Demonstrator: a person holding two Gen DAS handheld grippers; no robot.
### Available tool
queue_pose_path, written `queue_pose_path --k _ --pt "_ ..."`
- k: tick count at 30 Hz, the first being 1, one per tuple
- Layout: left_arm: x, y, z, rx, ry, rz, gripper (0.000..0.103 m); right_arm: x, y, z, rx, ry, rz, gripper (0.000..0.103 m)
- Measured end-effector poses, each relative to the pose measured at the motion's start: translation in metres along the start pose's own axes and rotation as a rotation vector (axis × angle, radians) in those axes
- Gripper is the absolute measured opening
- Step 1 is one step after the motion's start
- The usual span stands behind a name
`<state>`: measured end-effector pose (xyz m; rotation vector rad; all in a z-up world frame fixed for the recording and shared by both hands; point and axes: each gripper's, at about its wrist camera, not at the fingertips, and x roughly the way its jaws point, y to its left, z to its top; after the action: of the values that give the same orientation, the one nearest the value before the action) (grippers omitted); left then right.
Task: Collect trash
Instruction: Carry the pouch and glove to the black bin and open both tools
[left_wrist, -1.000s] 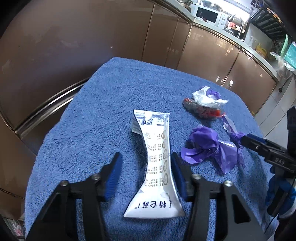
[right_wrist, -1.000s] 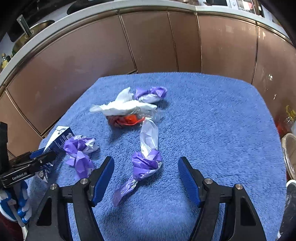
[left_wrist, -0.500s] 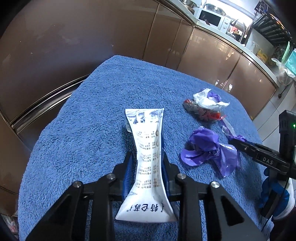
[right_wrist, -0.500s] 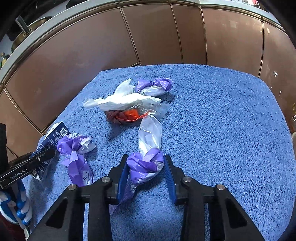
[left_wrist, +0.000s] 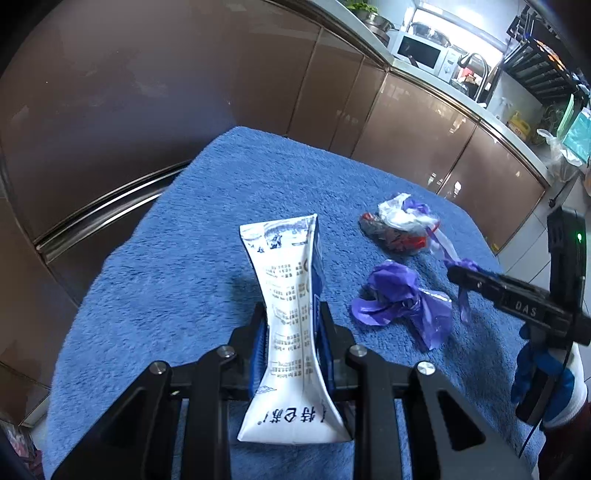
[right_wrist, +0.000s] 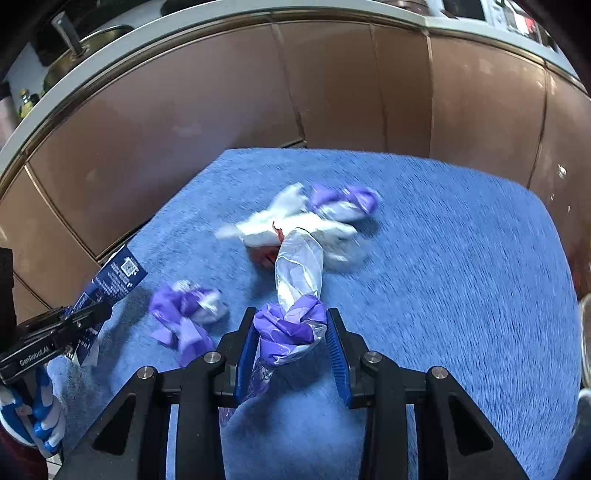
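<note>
Closing in since a second ago on both sides, from jaws spread wide to jaws tight on trash. Starting at the left: pinching the white carton (left_wrist: 291, 258) at its thin middle with the left gripper (left_wrist: 291, 332), blue pads pressed on both flat sides, having just closed the last little bit. Tipping its far end up off the blue towel (left_wrist: 166, 314), going by the dark shadow beside it. Next along, not yet picked up: a purple wad (left_wrist: 395, 295) lying alone on the towel, and behind it a heap of white, purple and red scraps (left_wrist: 402, 229). Then on the right: squeezing the purple knot of a long purple-and-clear bag (right_wrist: 299, 266) with the right gripper (right_wrist: 291, 332), jaws just closed, knot bulging between the pads, clear end reaching toward the heap. Means two bits of trash look caught and ready to carry away, with two more left to fetch; no bin to be seen anywhere. For writing: Chinese letters in blue, upside down, at the near end of the carton, rows of tiny print too small to read, and a square code on its dark blue side; "DAS" on the right gripper's arm; "GenRobot.AI" on the left one.
</note>
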<state>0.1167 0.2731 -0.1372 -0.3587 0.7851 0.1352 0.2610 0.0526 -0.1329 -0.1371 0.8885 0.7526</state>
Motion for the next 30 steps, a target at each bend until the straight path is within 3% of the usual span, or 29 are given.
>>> queue_pose_path --k 8,19,24,30 --pt "-0.015 0.033 -0.005 -0.065 -0.030 0.015 0.024 0.013 0.043 0.027 -0.116 0.000 0.019 0.034" --pt "-0.052 0.060 -0.018 -0.122 -0.082 0.041 0.024 0.009 0.108 0.033 -0.219 -0.005 0.103 0.034" --pt "-0.077 0.060 -0.019 -0.119 -0.112 0.057 0.024 -0.008 0.117 0.033 -0.222 -0.036 0.108 0.034" --pt "-0.105 0.033 -0.011 -0.065 -0.155 0.042 0.024 -0.061 0.091 0.021 -0.176 -0.115 0.084 0.034"
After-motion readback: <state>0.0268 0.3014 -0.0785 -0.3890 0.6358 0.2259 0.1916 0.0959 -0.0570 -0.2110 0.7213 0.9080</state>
